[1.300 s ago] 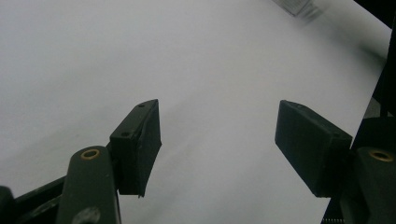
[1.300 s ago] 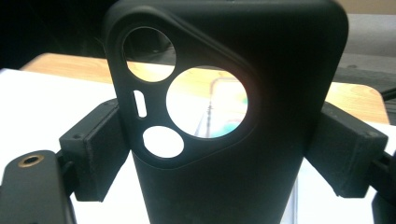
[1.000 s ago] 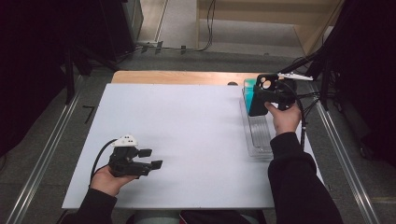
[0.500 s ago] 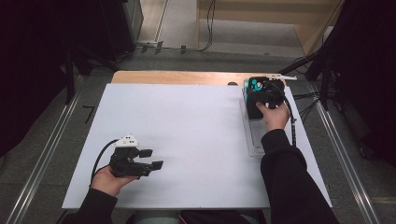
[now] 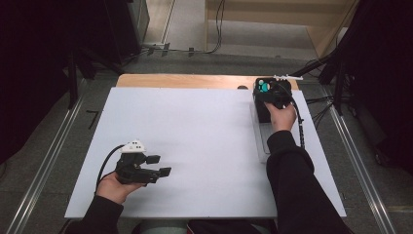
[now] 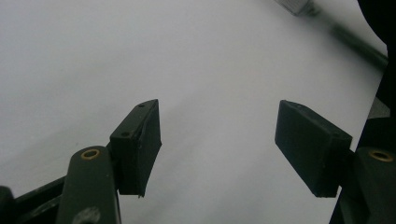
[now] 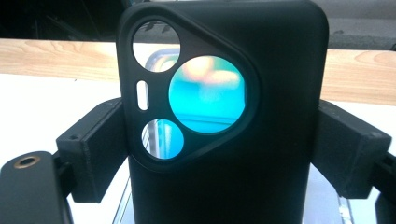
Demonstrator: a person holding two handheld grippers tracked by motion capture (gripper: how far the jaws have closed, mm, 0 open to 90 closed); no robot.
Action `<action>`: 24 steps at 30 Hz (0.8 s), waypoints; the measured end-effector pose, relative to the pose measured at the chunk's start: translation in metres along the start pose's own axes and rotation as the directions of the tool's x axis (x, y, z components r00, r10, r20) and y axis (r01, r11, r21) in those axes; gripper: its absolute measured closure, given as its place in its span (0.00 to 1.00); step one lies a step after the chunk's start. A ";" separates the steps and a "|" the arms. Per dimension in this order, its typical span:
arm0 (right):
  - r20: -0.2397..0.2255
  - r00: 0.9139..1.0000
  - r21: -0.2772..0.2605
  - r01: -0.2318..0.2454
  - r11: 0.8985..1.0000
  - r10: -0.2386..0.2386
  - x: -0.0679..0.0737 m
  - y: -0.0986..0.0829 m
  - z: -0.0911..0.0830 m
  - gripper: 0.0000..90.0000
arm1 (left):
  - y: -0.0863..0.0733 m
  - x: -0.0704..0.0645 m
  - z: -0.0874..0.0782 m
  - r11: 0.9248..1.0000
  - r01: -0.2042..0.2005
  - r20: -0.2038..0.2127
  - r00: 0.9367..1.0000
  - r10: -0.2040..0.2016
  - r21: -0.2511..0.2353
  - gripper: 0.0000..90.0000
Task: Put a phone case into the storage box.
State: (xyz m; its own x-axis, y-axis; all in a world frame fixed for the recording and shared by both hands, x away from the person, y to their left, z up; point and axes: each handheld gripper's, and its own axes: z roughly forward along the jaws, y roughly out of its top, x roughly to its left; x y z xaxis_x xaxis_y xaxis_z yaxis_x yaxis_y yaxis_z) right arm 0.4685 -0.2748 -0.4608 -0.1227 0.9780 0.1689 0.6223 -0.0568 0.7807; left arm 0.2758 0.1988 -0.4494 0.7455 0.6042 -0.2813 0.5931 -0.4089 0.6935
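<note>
The right gripper [image 7: 219,154] is clamping the black phone case [image 7: 224,116] over the clear tray [image 5: 263,139], not yet placed, while the left gripper [image 6: 224,144] is resting wide open, empty.

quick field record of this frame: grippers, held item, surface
left gripper: open, holds nothing, low over the white table, near-left
right gripper: shut on the black phone case, at the table's far right
case: upright, camera cutouts see-through, teal behind them
under case: clear tray
far edge: wooden strip
</note>
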 end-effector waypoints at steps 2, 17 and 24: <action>-0.011 1.000 0.000 -0.004 1.000 0.004 -0.001 -0.001 0.001 0.08 | 0.000 0.000 0.000 1.000 -0.003 -0.001 1.000 0.003 0.002 0.35; -0.159 0.986 0.029 -0.041 0.999 0.045 0.005 0.002 -0.047 0.00 | 0.001 0.004 0.000 1.000 0.006 -0.002 1.000 -0.006 0.013 0.35; -0.228 0.973 0.044 0.027 0.999 -0.016 0.025 -0.006 -0.074 0.00 | 0.004 0.003 -0.001 1.000 -0.003 0.013 1.000 0.002 0.011 0.35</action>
State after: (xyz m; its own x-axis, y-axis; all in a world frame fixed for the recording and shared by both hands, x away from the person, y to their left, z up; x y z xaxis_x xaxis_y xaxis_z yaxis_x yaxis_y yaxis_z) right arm 0.4046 -0.2644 -0.4169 -0.3060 0.9070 0.2893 0.6525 -0.0215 0.7575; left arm 0.2800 0.2002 -0.4467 0.7507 0.5946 -0.2879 0.5946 -0.4181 0.6868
